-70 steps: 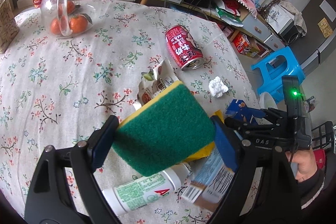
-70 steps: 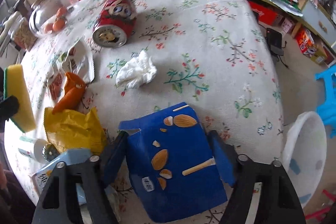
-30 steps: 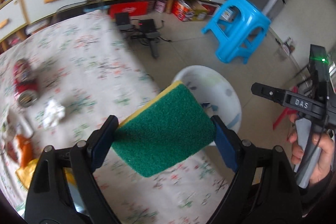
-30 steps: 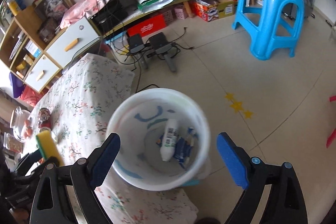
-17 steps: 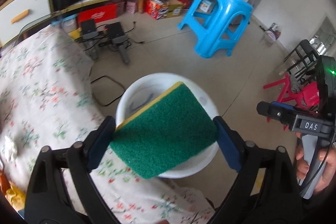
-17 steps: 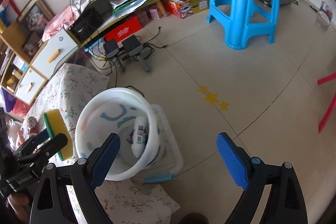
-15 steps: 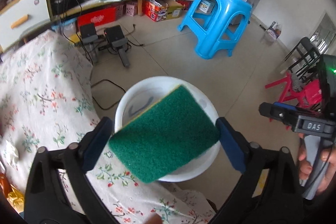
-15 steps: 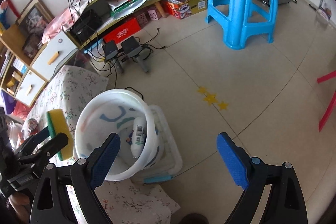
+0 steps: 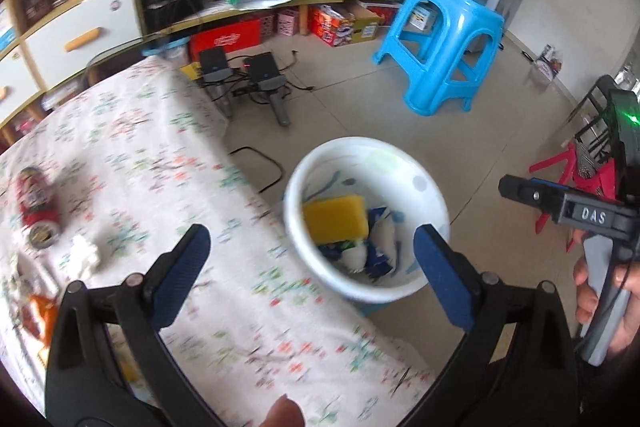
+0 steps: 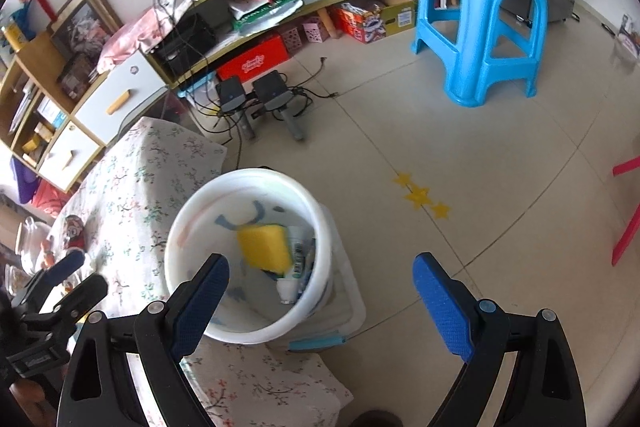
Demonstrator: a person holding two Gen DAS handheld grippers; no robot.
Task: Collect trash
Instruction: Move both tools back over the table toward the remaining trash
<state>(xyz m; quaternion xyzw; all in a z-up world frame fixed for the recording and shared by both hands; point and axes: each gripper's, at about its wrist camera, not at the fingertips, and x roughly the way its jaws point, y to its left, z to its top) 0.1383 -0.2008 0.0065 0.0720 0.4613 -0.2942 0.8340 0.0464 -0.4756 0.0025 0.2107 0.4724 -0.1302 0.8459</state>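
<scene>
The yellow and green sponge [image 9: 335, 218] [image 10: 264, 247] lies yellow side up inside the white bucket [image 9: 424, 187] [image 10: 200, 211], on a white bottle [image 10: 294, 279] and a blue carton [image 9: 380, 247]. My left gripper [image 9: 312, 275] stands open and empty above the table edge beside the bucket. My right gripper [image 10: 320, 291] hangs open and empty over the bucket's right side and the floor. On the flowered tablecloth [image 9: 160, 163] remain a red can [image 9: 38, 203], a crumpled white tissue [image 9: 84, 257] and orange wrappers [image 9: 38, 311].
The bucket stands on the floor against the table's corner, in a clear plastic bin [image 10: 348, 311]. A blue stool [image 10: 484, 15] stands further out on the tiles. Speakers and cables [image 10: 260, 99] lie before a low cabinet [image 10: 240, 11]. A red chair [image 9: 576, 167] is at the right.
My left gripper opened and the sponge dropped out of it into the bucket. Both views shifted slightly; the bucket now sits more to the right in the left wrist view.
</scene>
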